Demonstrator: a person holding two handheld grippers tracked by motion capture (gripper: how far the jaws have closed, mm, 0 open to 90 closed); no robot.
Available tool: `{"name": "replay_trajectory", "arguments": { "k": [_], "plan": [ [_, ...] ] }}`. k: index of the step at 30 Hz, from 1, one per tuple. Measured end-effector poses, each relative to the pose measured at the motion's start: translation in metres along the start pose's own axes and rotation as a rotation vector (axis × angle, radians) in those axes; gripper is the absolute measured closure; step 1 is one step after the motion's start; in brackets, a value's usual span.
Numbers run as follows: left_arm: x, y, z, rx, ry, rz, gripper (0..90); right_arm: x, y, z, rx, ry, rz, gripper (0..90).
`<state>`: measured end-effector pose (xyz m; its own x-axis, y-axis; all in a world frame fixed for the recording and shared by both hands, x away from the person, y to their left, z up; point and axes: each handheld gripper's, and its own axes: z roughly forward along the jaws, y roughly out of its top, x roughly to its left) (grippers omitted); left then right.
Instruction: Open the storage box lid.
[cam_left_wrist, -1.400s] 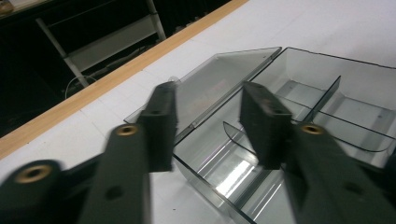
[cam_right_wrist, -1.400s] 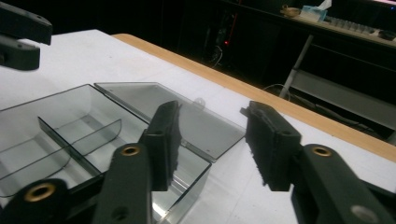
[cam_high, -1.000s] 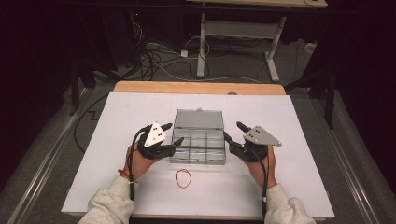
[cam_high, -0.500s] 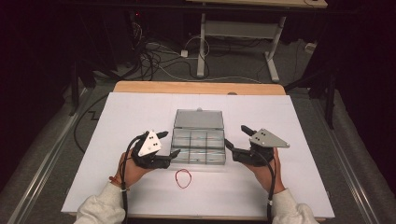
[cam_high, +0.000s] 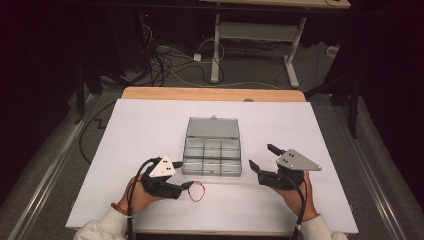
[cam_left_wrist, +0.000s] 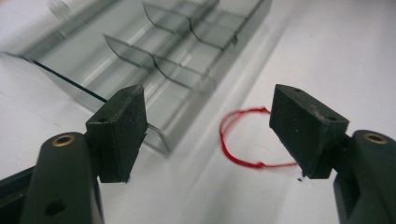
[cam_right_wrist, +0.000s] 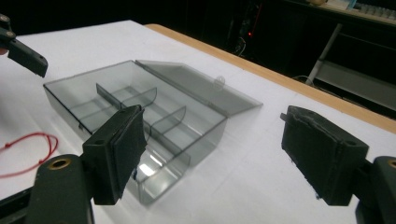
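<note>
A clear grey compartment box (cam_high: 212, 159) lies open in the middle of the white table, its lid (cam_high: 212, 127) flat behind it. A red loop of string (cam_high: 196, 191) rests just in front of the box's near left corner. My left gripper (cam_high: 184, 175) hovers low at the loop's left. Its jaws have just widened, then eased in slightly, and grip nothing. In the left gripper view the left gripper (cam_left_wrist: 210, 130) frames the loop (cam_left_wrist: 223, 135) and the box (cam_left_wrist: 177, 60). My right gripper (cam_high: 261, 156) is right of the box, its jaws having just opened on nothing. The right gripper view has the right gripper (cam_right_wrist: 215, 154) facing the box (cam_right_wrist: 140, 107).
A white sheet (cam_high: 150, 125) covers the table, with a wooden strip (cam_high: 212, 94) along its far edge. Cables and a desk frame (cam_high: 250, 45) lie on the dark floor beyond. The box compartments look bare. The other gripper's jaw (cam_right_wrist: 25, 56) shows at the upper left of the right gripper view.
Both hands have drawn back from the box sides toward the near edge, the left one ending beside the red loop. Both pairs of jaws stand wider than a second ago.
</note>
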<state>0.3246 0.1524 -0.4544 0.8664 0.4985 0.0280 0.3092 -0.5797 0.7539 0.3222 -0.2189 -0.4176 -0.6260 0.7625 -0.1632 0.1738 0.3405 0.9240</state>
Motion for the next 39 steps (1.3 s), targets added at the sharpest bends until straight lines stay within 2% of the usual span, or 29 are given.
{"name": "replay_trajectory", "arguments": {
  "k": [2, 4, 7, 11, 14, 17, 19, 22, 25, 29, 32, 34, 36, 39],
  "plan": [
    [0.001, -0.002, 0.001, 0.031, 0.015, 0.010, 27.2, 0.001, -0.003, -0.005, 0.003, -0.002, 0.000, 21.7],
    [0.002, -0.005, -0.002, 0.024, 0.016, -0.001, 34.2, 0.002, -0.008, -0.011, 0.007, -0.004, 0.006, 21.9],
    [-0.003, -0.010, -0.007, 0.020, 0.026, 0.013, 35.7, 0.003, -0.015, -0.019, 0.011, -0.007, 0.007, 22.2],
    [-0.009, -0.013, -0.004, 0.042, -0.006, 0.008, 35.8, 0.004, -0.023, -0.026, 0.026, -0.006, 0.017, 22.6],
    [-0.010, -0.014, 0.004, 0.055, -0.041, -0.010, 36.9, 0.004, -0.028, -0.030, 0.041, -0.015, 0.010, 22.8],
    [-0.011, -0.015, 0.012, 0.078, -0.051, -0.029, 39.4, 0.003, -0.031, -0.034, 0.041, -0.018, 0.016, 23.5],
    [-0.012, -0.014, 0.017, 0.098, -0.038, -0.037, 40.9, 0.003, -0.033, -0.036, 0.047, -0.025, 0.017, 23.8],
    [-0.009, -0.014, 0.024, 0.102, -0.043, -0.088, 43.9, 0.002, -0.036, -0.035, 0.052, -0.025, 0.019, 23.8],
    [-0.009, -0.012, 0.027, 0.100, -0.016, -0.106, 47.3, 0.002, -0.036, -0.034, 0.052, -0.028, 0.015, 24.8],
    [-0.011, -0.010, 0.029, 0.102, 0.015, -0.109, 54.7, 0.004, -0.036, -0.032, 0.060, -0.027, 0.005, 25.1],
    [-0.013, -0.010, 0.029, 0.101, 0.020, -0.106, 62.4, 0.006, -0.037, -0.030, 0.067, -0.031, -0.004, 25.4],
    [-0.014, -0.010, 0.029, 0.098, 0.009, -0.096, 73.2, 0.007, -0.037, -0.029, 0.071, -0.030, -0.002, 25.4],
    [-0.013, -0.010, 0.029, 0.098, -0.004, -0.092, 80.2, 0.006, -0.037, -0.029, 0.070, -0.027, -0.007, 25.2],
    [-0.011, -0.011, 0.029, 0.095, -0.011, -0.099, 85.7, 0.006, -0.038, -0.028, 0.078, -0.020, -0.010, 25.1]
  ]
}}
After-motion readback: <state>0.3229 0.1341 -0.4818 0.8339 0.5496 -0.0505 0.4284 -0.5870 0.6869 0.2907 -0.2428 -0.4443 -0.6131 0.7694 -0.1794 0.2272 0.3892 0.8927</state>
